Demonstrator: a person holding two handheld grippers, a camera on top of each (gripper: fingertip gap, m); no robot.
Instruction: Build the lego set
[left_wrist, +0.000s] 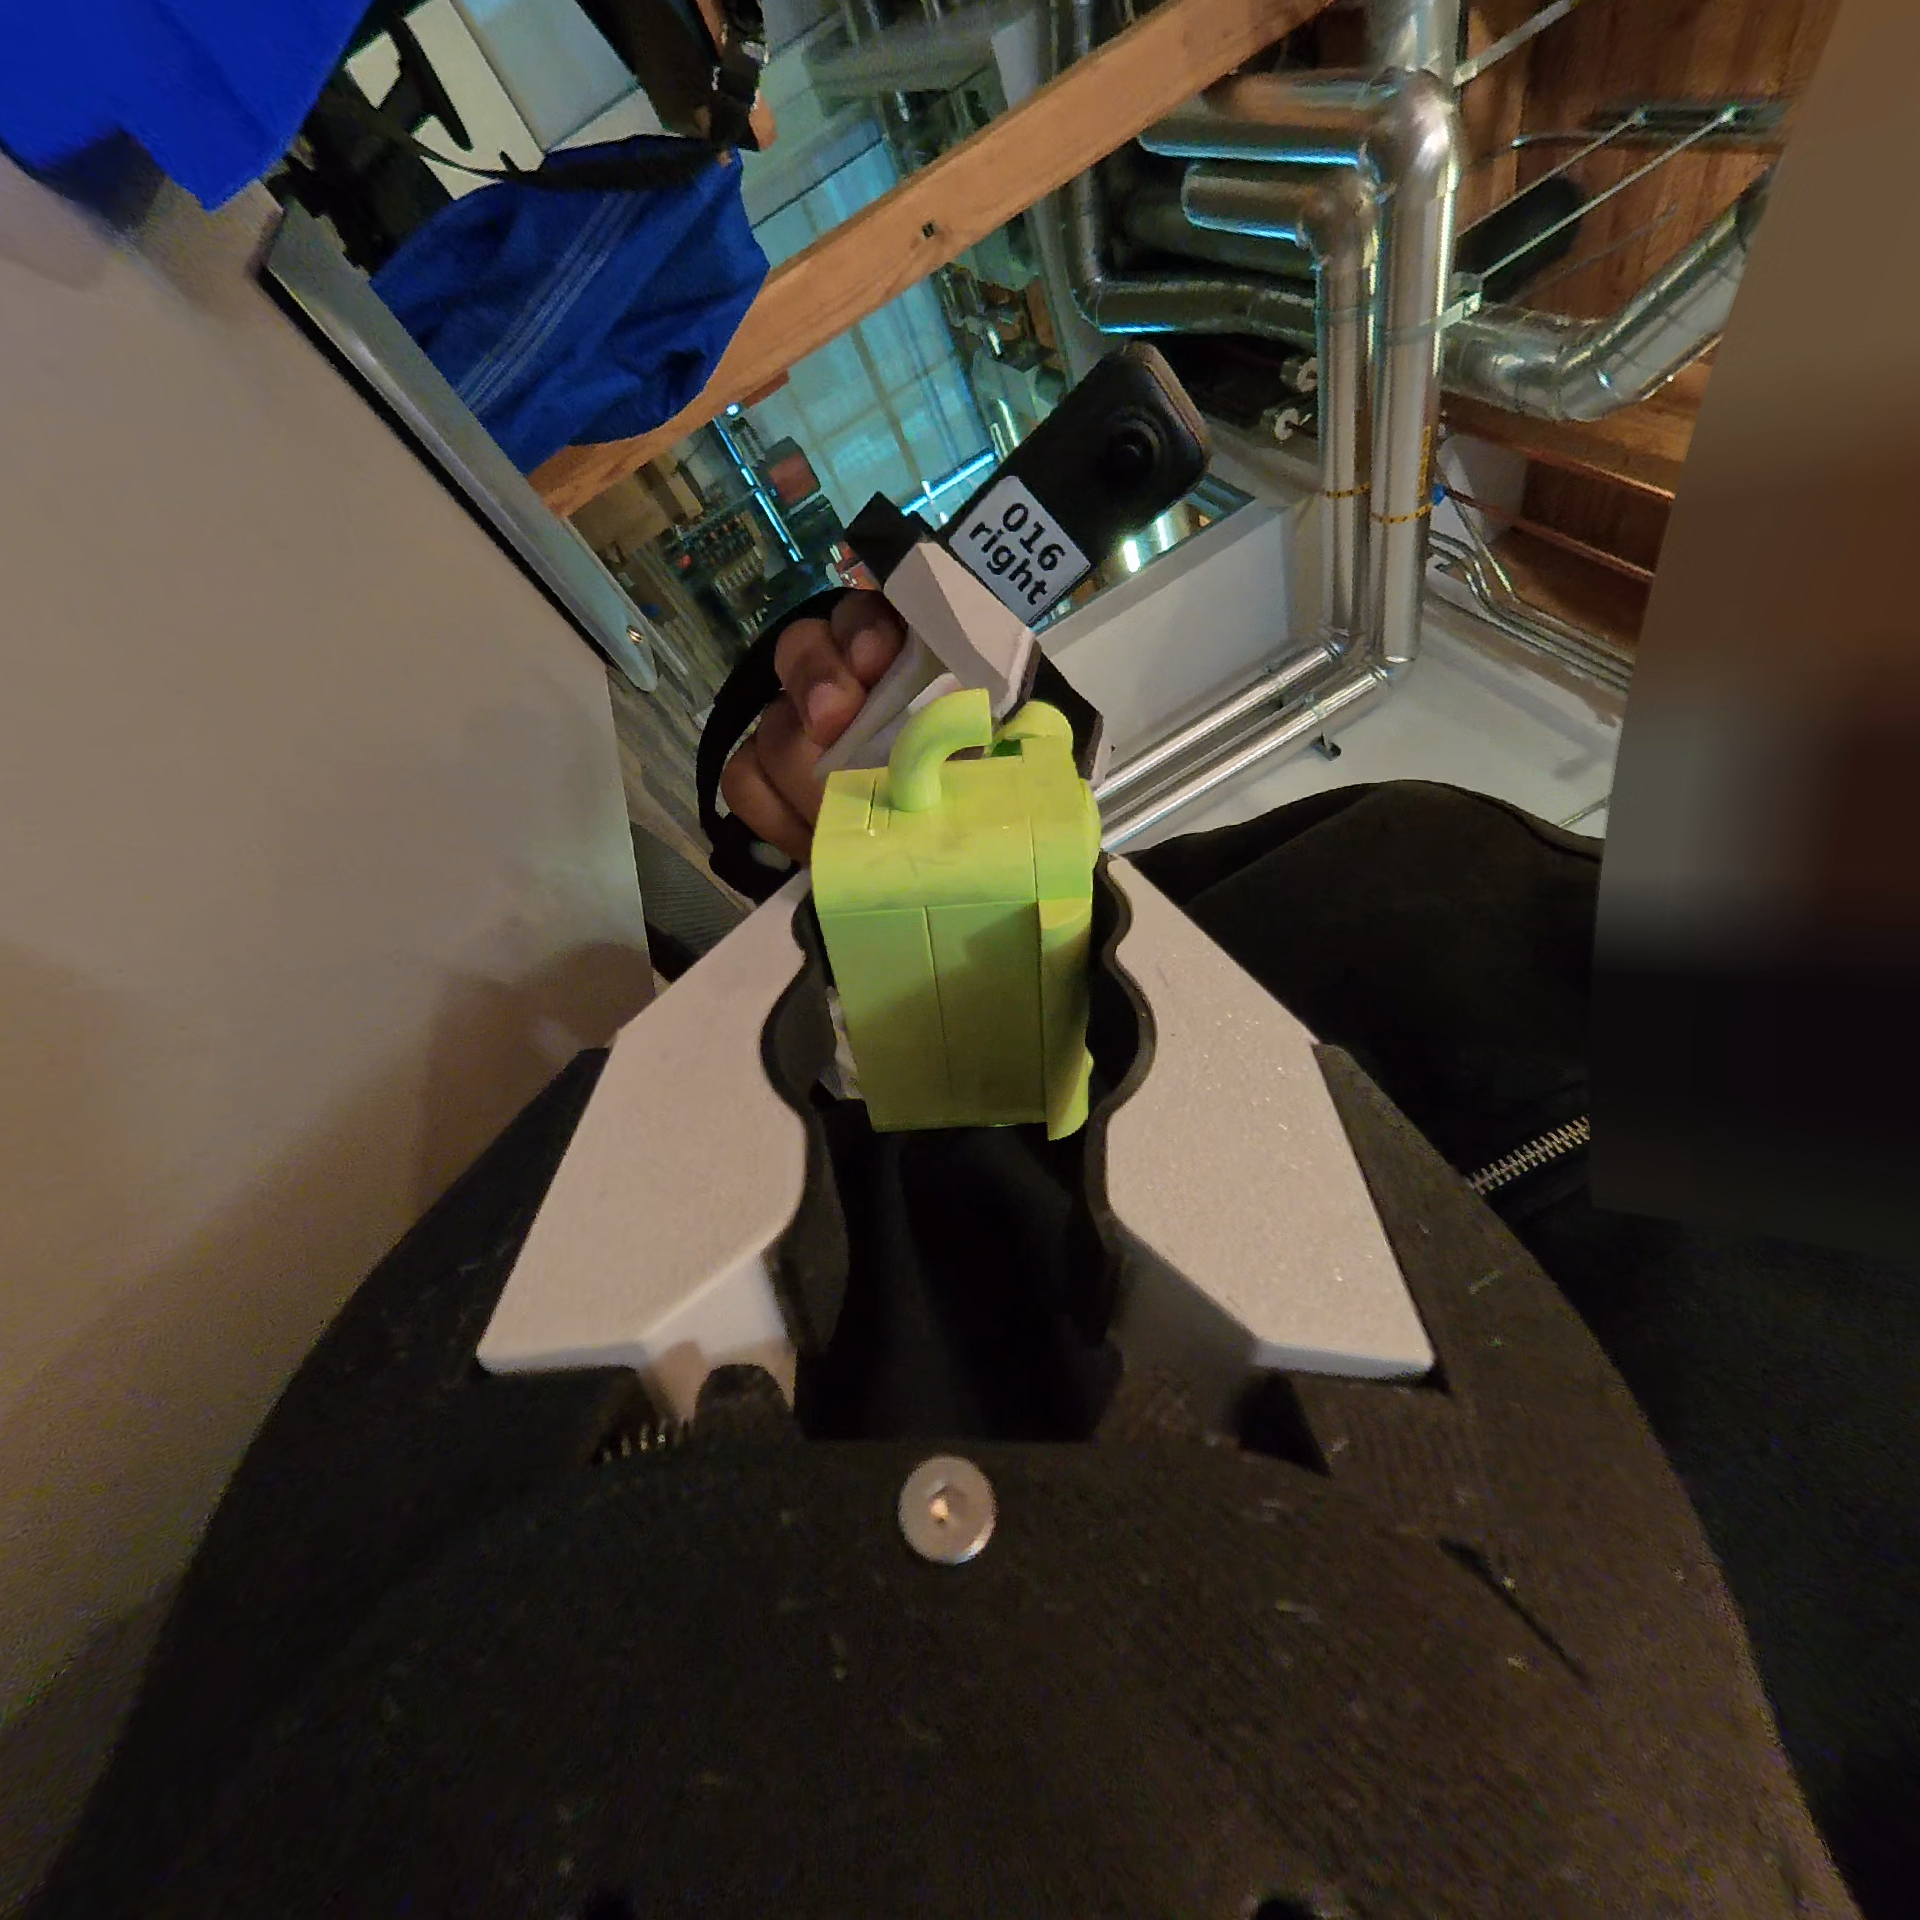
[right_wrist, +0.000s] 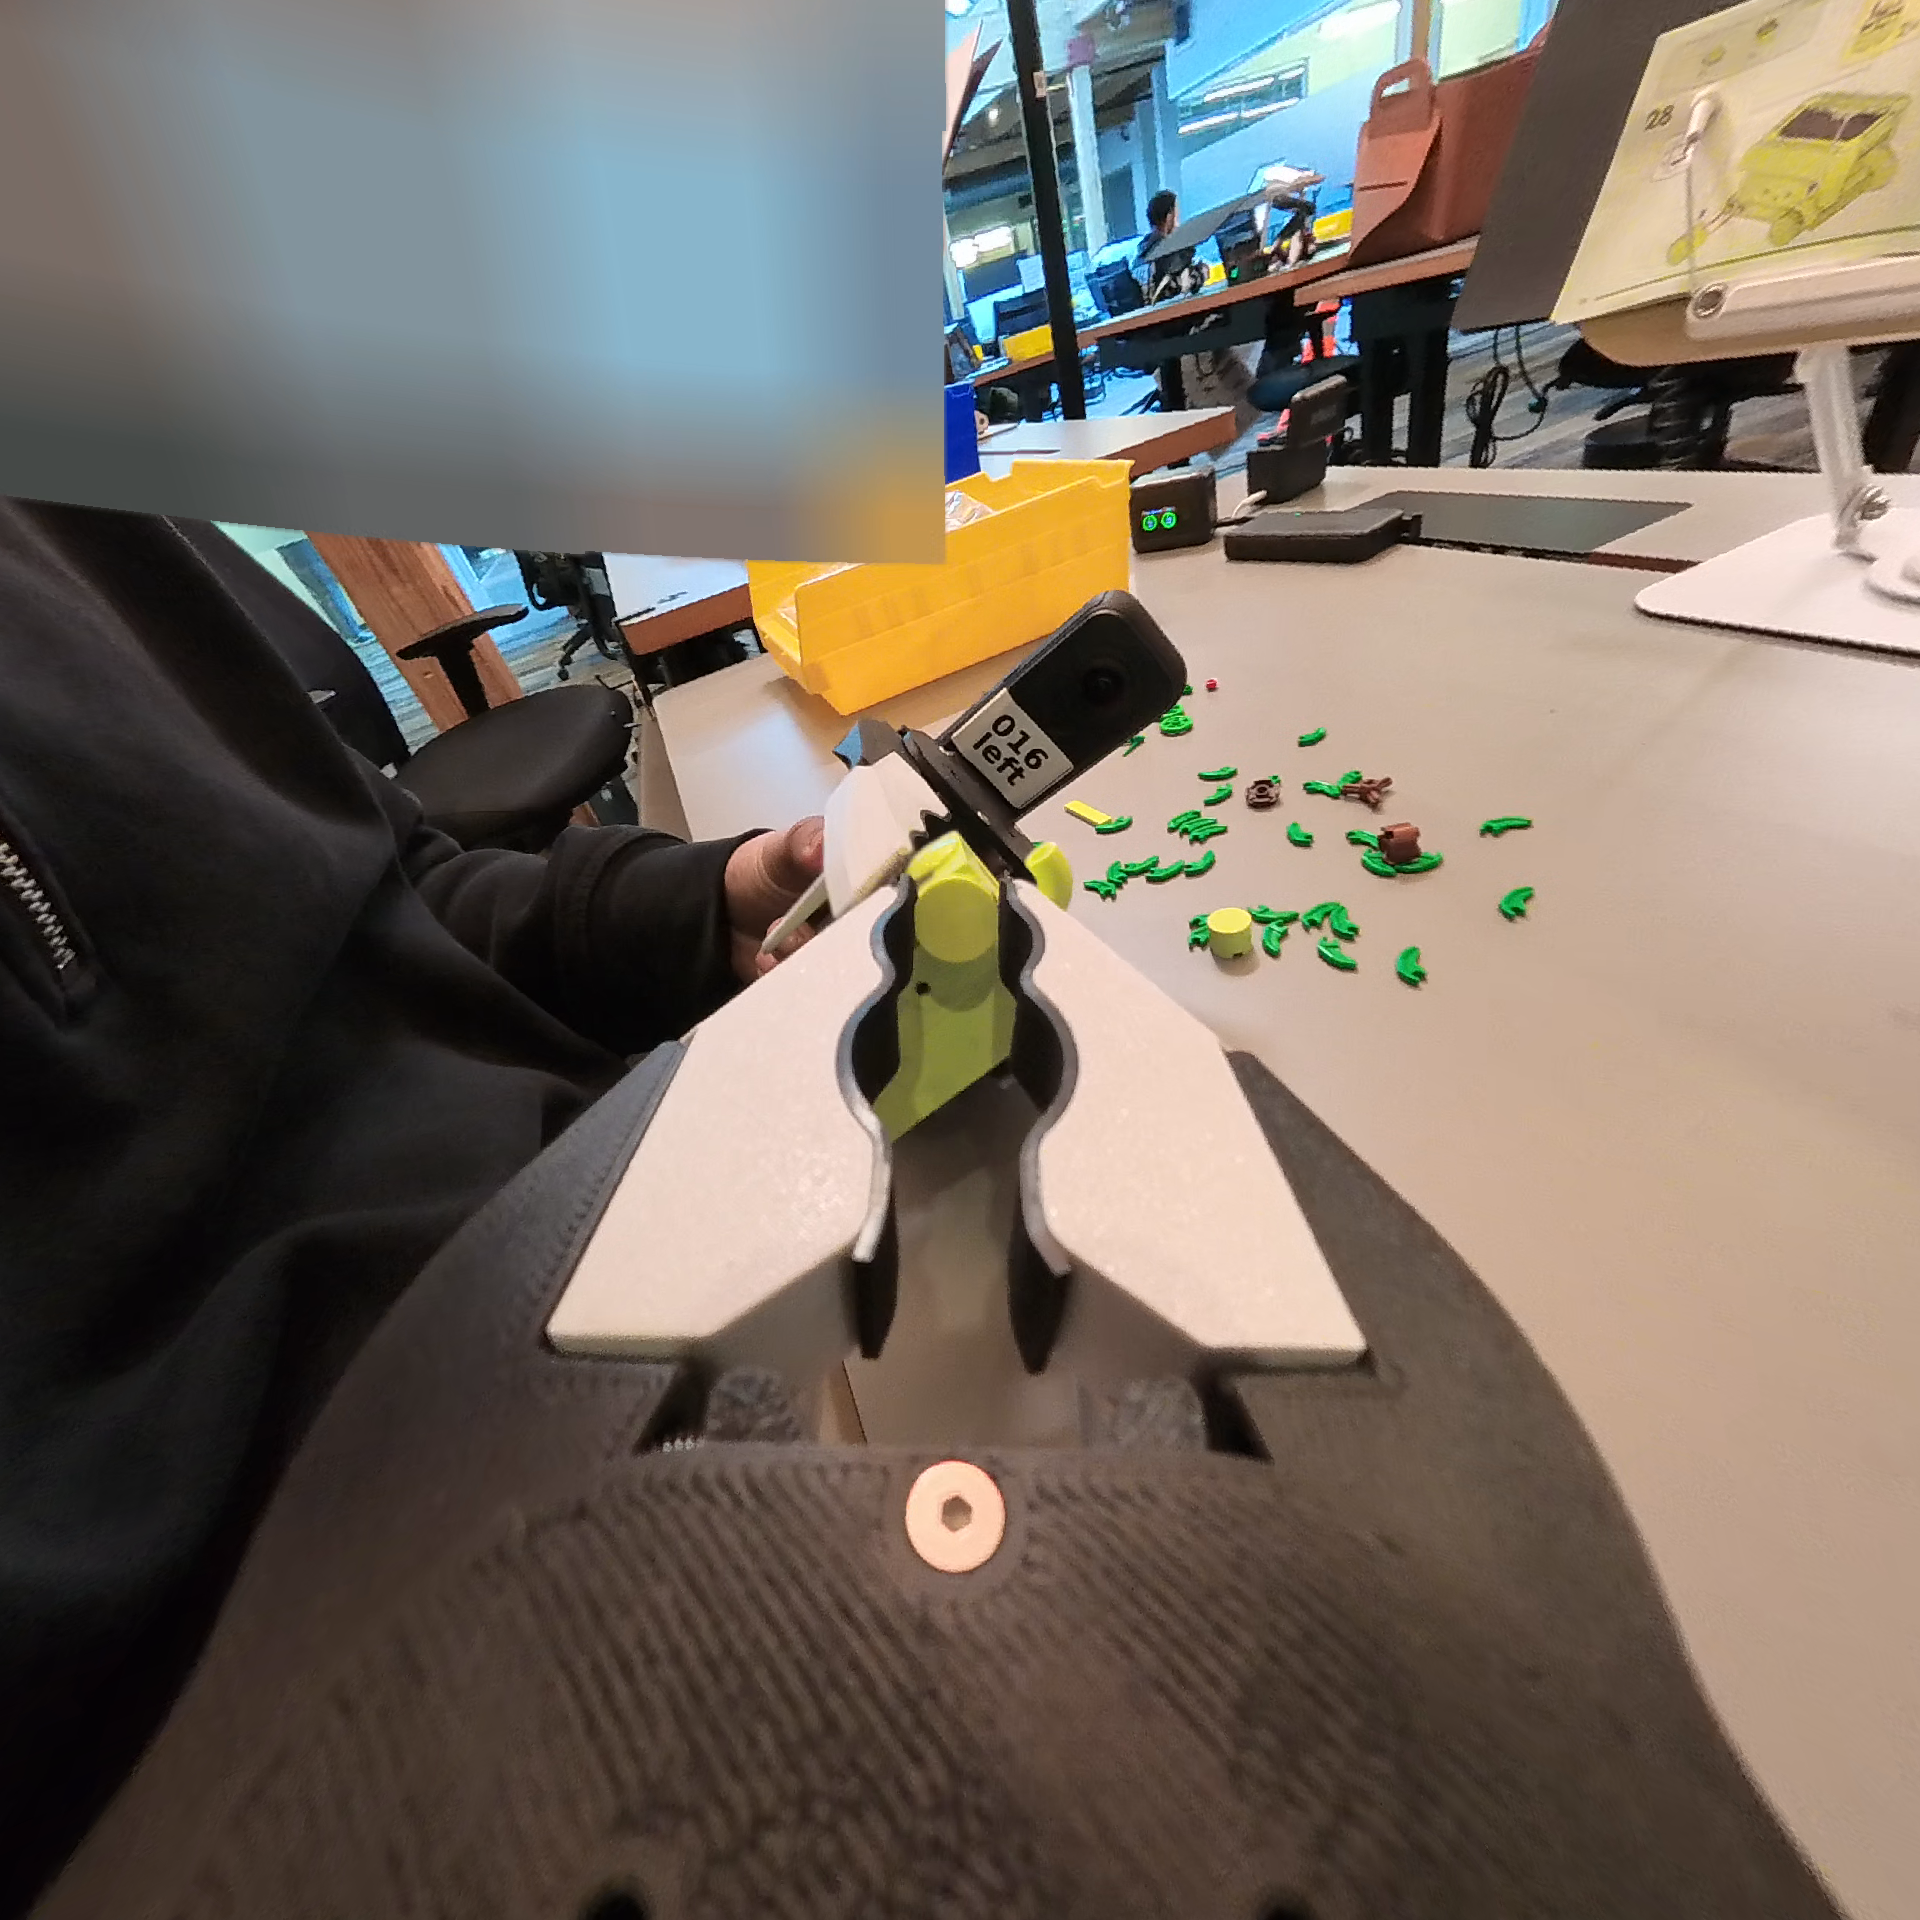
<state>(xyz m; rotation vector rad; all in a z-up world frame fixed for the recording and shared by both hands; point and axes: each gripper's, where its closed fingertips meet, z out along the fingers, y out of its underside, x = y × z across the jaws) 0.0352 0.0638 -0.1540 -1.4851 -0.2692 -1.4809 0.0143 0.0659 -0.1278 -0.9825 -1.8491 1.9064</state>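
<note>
Spanning both tongs (left_wrist: 951, 904): lime build (left_wrist: 951, 987)

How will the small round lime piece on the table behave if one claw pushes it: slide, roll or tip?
The round lime piece stands on its flat end, so it would probably slide. It looks short and wide, so tipping seems unlikely. If it tips, its round side may roll into the green leaf pieces.

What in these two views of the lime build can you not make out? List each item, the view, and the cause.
- Lime build, left wrist view: its underside is hidden between the left gripper fingers.
- Lime build, right wrist view: mostly hidden by the right gripper.
- Green pieces, right wrist view: too small to identify.
- Instruction page, right wrist view: cut off by the edge.
</note>
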